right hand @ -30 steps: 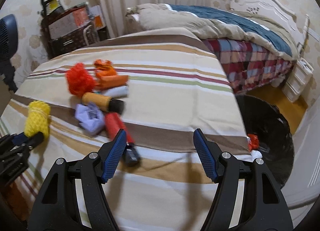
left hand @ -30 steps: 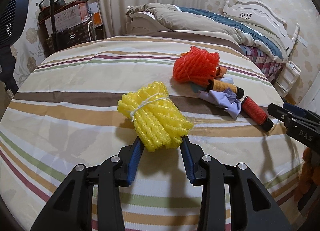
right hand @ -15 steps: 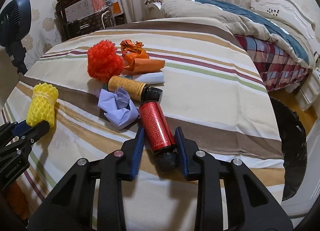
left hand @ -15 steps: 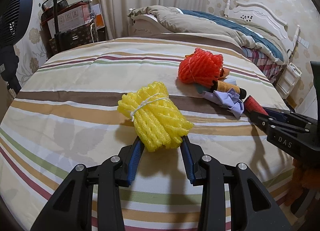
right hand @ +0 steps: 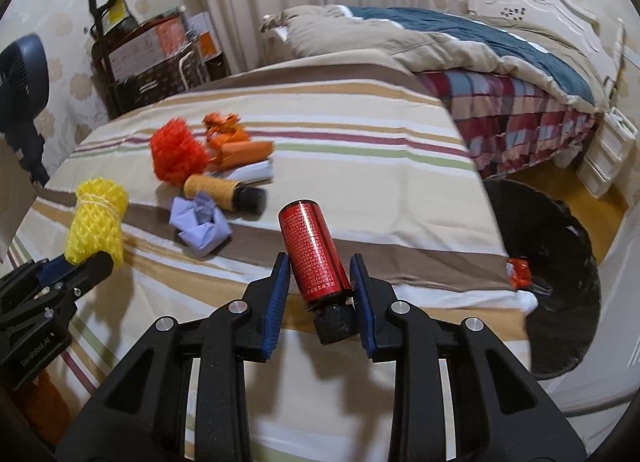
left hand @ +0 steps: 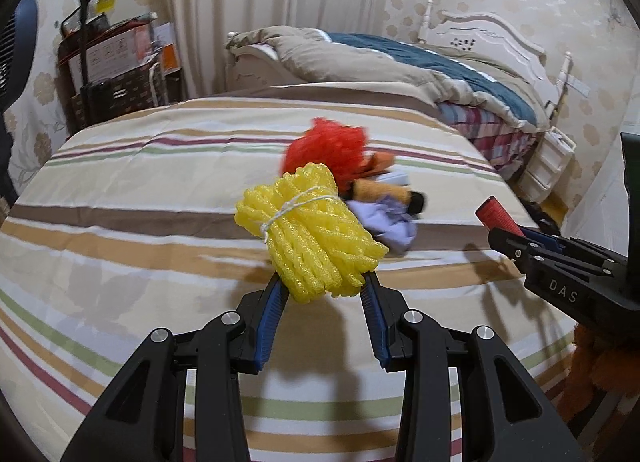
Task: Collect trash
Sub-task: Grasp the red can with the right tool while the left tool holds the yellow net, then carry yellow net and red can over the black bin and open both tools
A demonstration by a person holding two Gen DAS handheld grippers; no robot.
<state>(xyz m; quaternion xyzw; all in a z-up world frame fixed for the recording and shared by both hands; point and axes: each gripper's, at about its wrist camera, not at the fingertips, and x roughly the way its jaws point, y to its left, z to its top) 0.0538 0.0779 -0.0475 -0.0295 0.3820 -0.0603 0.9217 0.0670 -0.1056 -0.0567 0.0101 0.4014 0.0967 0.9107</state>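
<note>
Over the striped bed (right hand: 360, 134), right claw (right hand: 320, 282) clamps the hard, slick red bottle (right hand: 314, 250) mid-body, left claw (left hand: 322, 290) pinches the light, squashy yellow foam net bundle (left hand: 308, 230).

Left gripper (left hand: 323, 298) grips the foam net bundle (left hand: 312, 230) at near left, above the bedspread (right hand: 360, 134). Right gripper (right hand: 320, 286) grips the bottle (right hand: 314, 250), cap toward the camera. Trash pile (right hand: 212, 182) lies on the bedspread, farther off between them. Bin (right hand: 560, 262) on the floor right of the bed; second bed (right hand: 500, 74) far right.
</note>
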